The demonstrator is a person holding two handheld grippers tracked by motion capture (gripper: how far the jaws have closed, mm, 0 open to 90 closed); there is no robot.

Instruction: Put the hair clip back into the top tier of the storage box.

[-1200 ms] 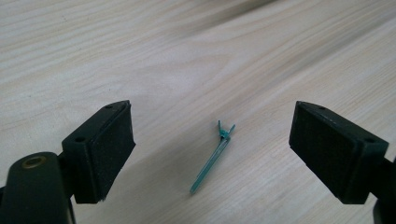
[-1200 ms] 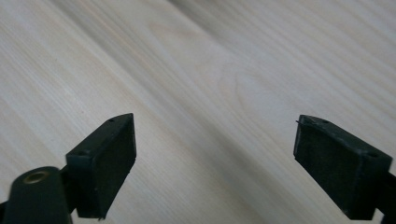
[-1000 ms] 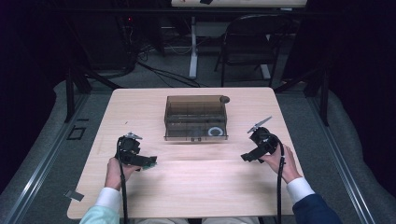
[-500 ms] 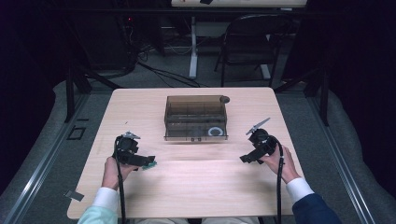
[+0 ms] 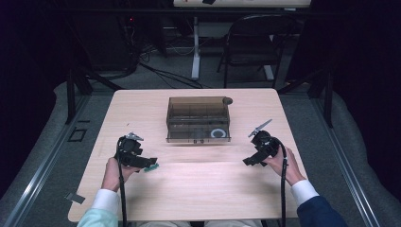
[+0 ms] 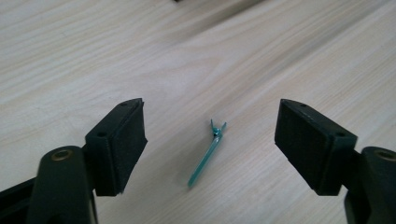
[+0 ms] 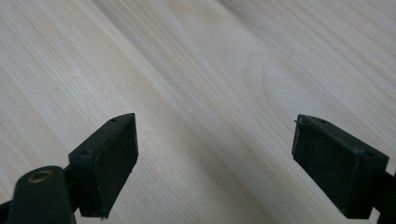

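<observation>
since a second ago the left gripper (image 6: 212, 140) has crept nearer the brown organiser box (image 5: 198, 119), fingers wide apart astride the green tie (image 6: 207, 154), grasp pending; the right gripper (image 7: 215, 158) gapes empty.

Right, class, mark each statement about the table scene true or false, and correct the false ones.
1. The left gripper stands open over a thin green clip. True.
2. The green clip is clamped between the jaws. False: it lies on the table, touching neither jaw.
3. The right gripper holds a white ring. False: it is open, with bare wood between its jaws.
4. A brown see-through box stands on the far half of the table. True.
5. The box lies on its side. False: it stands upright.
</observation>
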